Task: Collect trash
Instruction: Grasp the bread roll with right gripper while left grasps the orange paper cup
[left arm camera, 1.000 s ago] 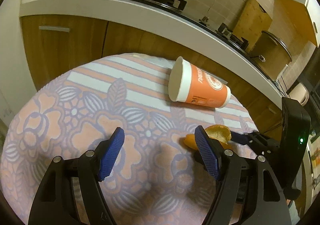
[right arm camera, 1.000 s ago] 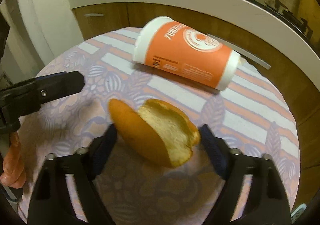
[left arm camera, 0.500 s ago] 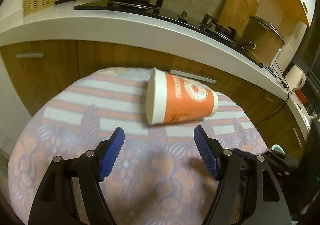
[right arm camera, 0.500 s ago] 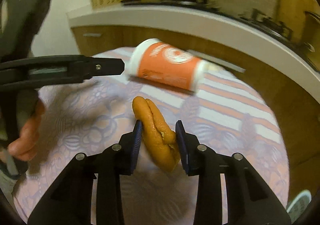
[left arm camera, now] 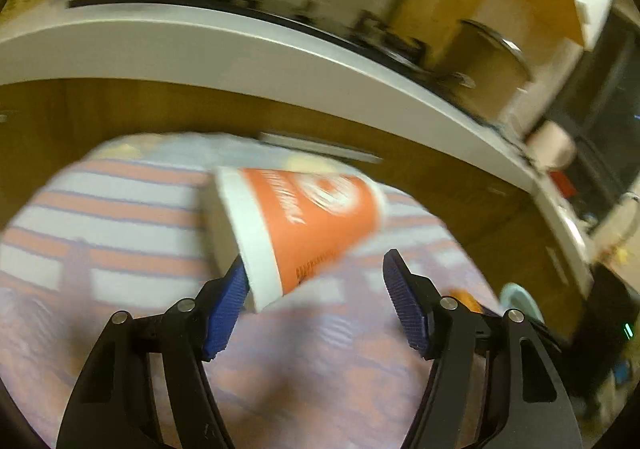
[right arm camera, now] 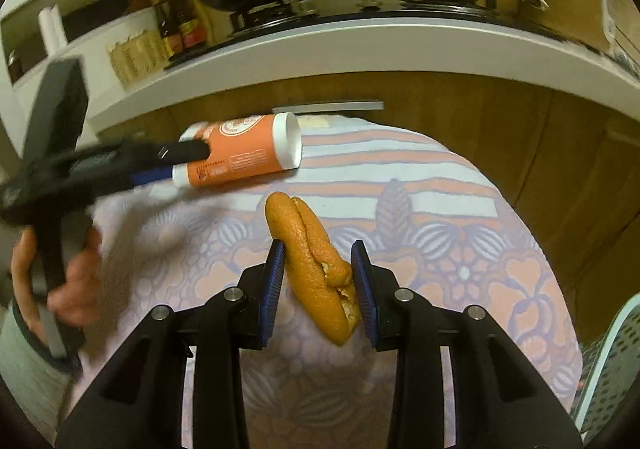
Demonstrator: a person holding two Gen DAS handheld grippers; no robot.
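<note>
Orange-and-white paper cup (right arm camera: 244,157) lying on its side on the patterned tablecloth, folded orange peel (right arm camera: 316,265) just beside it

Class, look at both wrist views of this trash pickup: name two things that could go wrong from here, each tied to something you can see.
1. The left gripper is closing around the orange cup, which lies on its side; one pad looks to be at the rim only, so the cup may roll or pivot away.
2. The right gripper squeezes the folded orange peel near one end; it might slip out or tear.

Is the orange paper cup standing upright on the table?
No, the orange paper cup lies on its side on the patterned tablecloth.
</note>
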